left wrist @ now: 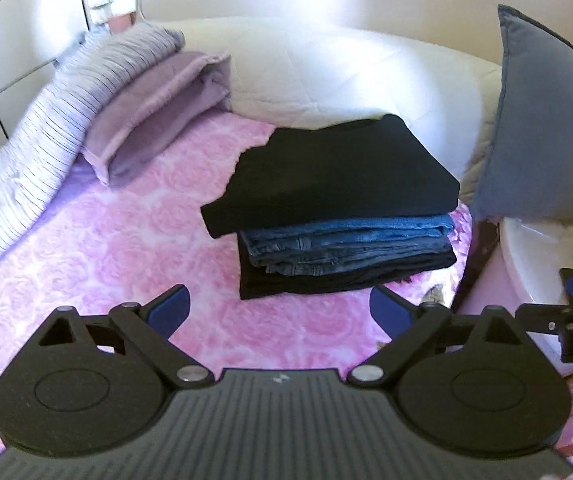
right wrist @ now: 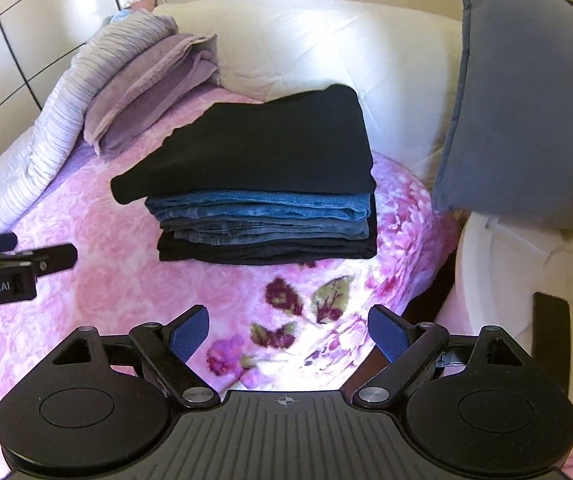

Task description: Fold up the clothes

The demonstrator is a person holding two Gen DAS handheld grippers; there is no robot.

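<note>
The stack of folded clothes [left wrist: 338,216] lies ahead of both wide, empty tongs: left gripper [left wrist: 278,312], right gripper [right wrist: 288,334]; its long axis runs left to right.

A bed covered by a pink rose-patterned blanket [left wrist: 126,240] fills the near ground, with a white padded headboard [left wrist: 326,68] at the far side, a grey cushion [left wrist: 546,120] propped on the right, pale panelled wardrobe doors [left wrist: 14,32] on the left, and bright, soft light.
</note>
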